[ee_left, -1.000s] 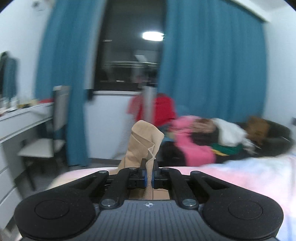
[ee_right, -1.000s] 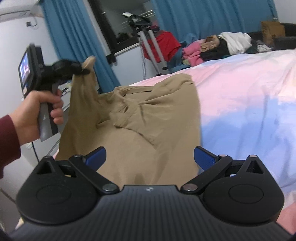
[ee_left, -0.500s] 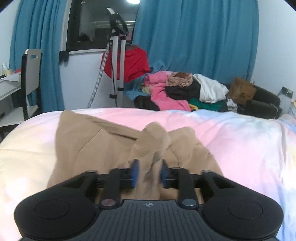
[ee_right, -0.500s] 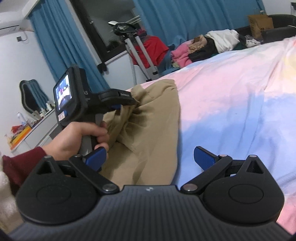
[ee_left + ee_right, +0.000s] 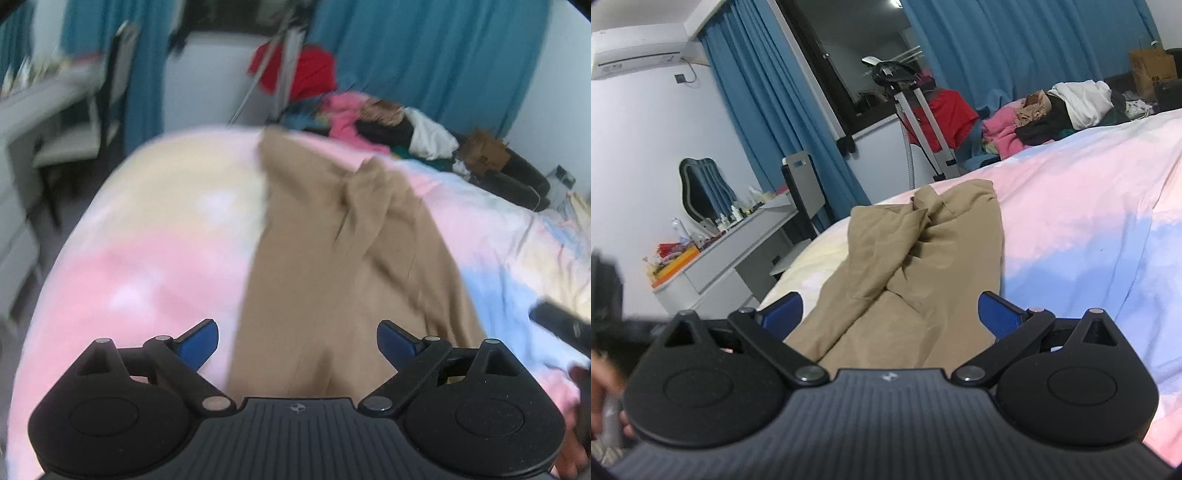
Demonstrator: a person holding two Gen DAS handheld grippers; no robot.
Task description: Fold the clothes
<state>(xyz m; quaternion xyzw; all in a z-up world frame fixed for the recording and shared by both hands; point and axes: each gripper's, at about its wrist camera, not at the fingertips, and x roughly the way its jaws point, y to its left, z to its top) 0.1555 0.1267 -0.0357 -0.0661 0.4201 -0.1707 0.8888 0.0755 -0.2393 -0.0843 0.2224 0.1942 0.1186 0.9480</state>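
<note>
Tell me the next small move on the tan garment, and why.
Probably bring the right gripper down to pinch the near edge of the tan garment: it lies bunched lengthwise on the bedsheet, neither gripper holds it, and the left gripper is opening empty.

The left gripper (image 5: 297,341) is tilted steeply downward, its jaws opening wide with nothing pressed between the pads. The right gripper (image 5: 890,314) is held nearly level, jaws spread wide. A hand (image 5: 605,384) is glimpsed at nine o'clock.
</note>
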